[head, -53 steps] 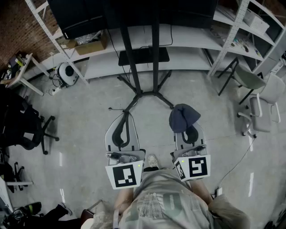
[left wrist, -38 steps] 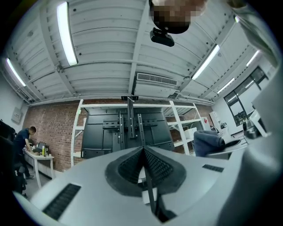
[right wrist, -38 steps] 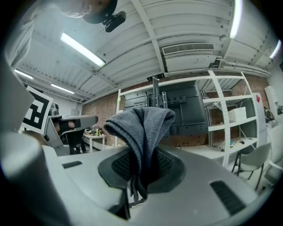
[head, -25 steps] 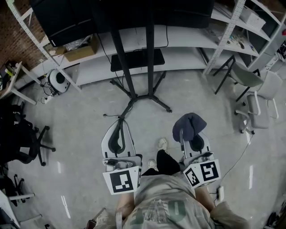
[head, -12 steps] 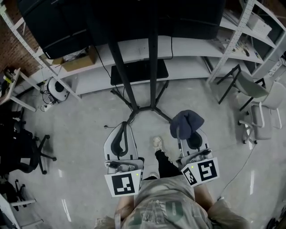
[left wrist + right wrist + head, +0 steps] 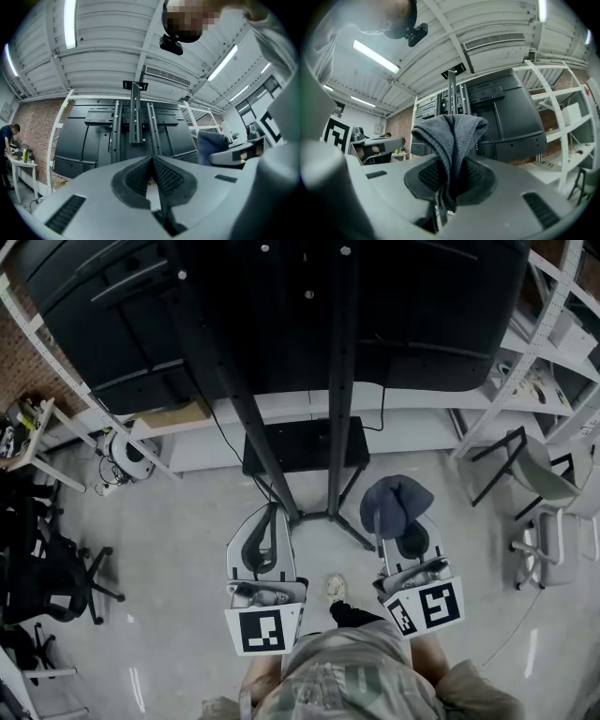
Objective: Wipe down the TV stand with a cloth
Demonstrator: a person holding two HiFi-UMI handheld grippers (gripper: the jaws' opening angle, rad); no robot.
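Observation:
The TV stand point(image 6: 330, 399) has two black uprights, a black shelf point(image 6: 302, 444) low down and splayed feet on the grey floor. It carries a big black TV point(image 6: 281, 306), seen from behind. My left gripper point(image 6: 272, 514) is shut with nothing in it and points at the stand's foot. In the left gripper view its pads point(image 6: 161, 176) meet in front of the TV's back point(image 6: 93, 136). My right gripper point(image 6: 386, 521) is shut on a dark blue-grey cloth point(image 6: 396, 502), which bunches above the jaws point(image 6: 452, 136) just right of the stand.
White shelving racks stand at left point(image 6: 84, 390) and right point(image 6: 548, 324). A grey chair point(image 6: 544, 474) is at right, a black office chair point(image 6: 47, 568) at left. A white round device point(image 6: 122, 451) and a cardboard box point(image 6: 173, 413) sit by the low white ledge point(image 6: 412, 423).
The view has moved toward the stand: the TV and uprights now fill the top of the head view. Both grippers stay held out in front, the cloth still in the right one.

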